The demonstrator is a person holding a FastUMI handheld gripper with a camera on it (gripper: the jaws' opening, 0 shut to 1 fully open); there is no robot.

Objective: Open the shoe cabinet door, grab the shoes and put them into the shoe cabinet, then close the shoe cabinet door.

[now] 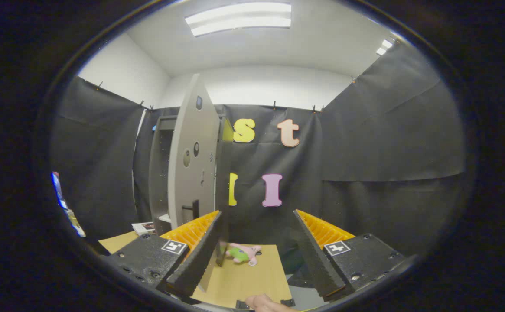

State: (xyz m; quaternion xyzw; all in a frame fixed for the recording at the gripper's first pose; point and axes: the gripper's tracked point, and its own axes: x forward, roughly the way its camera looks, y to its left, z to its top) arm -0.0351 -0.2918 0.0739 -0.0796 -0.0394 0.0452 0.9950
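Note:
The grey shoe cabinet (161, 173) stands beyond my left finger, its door (189, 160) swung out towards me and edge-on to the view. A dark handle (193, 209) sits low on the door, just above the left finger's tip. My gripper (259, 214) is open with nothing between the fingers. A small pink and green shoe (243, 253) lies on the tan table top (252, 277), between the fingers and a little ahead of them, right of the door's lower edge. The cabinet's inside is mostly hidden by the door.
A flat printed item (143, 227) lies on the table left of the cabinet's foot. Black cloth walls close the booth behind and to the right. A fingertip of a person's hand (267, 303) shows at the table's near edge.

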